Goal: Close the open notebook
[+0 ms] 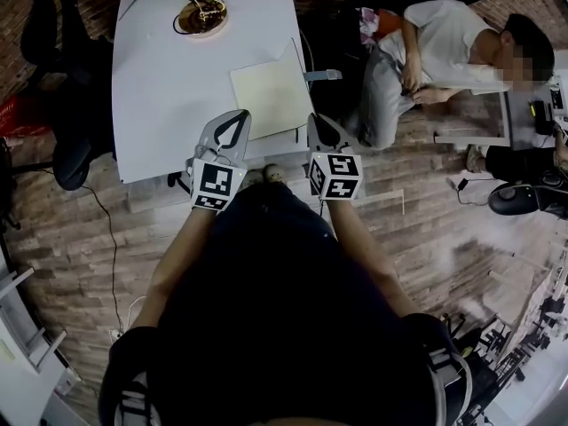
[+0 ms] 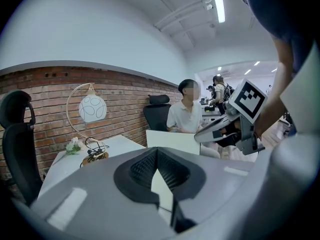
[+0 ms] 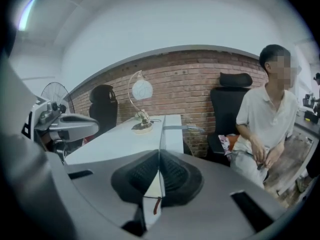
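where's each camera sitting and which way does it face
head view: on the person's head, looking steeply down at the white table, notebook and own arms.
left gripper view: on the left tongs, facing across the table toward the lamp; right tongs show.
right gripper view: on the right tongs, shut on the notebook's cover, facing along the table.
shared: both gripper views show lamp, seated person.

Upper centre, a pale yellow paper notebook lies on the white rectangular desk; the grey left gripper and right gripper flank its near corners.
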The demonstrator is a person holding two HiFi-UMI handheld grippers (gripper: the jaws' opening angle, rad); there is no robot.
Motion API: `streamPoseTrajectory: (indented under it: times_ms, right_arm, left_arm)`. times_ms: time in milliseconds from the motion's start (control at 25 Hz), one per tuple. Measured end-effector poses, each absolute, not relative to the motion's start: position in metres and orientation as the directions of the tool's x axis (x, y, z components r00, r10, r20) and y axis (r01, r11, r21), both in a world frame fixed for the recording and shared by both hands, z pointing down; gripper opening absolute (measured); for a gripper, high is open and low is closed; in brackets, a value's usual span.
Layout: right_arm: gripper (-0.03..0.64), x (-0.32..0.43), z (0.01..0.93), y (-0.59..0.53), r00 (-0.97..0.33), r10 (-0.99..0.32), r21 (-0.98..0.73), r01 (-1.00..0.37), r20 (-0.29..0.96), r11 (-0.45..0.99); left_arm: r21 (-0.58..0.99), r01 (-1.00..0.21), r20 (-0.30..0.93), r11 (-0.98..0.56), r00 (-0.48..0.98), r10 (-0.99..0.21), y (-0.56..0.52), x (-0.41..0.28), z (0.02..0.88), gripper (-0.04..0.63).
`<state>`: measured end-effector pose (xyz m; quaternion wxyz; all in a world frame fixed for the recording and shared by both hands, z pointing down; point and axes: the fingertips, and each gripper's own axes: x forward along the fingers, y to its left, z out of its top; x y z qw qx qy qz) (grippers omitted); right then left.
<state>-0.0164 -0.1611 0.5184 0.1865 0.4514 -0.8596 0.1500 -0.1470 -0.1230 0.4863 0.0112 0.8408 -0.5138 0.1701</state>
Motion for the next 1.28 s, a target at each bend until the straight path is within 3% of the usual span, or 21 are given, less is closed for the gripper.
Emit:
streamPoseTrajectory:
  times_ms: [1280]
  right_arm:
    - [0.02,-0.097,0.531,-0.162,-0.58,-0.614,0.155,-0.647,0.535,0.746]
  left_arm:
    - [-0.147,-0.933,0.321,-0.329,0.27,-0.908,-0.112,-0.197,0.493,-0.005]
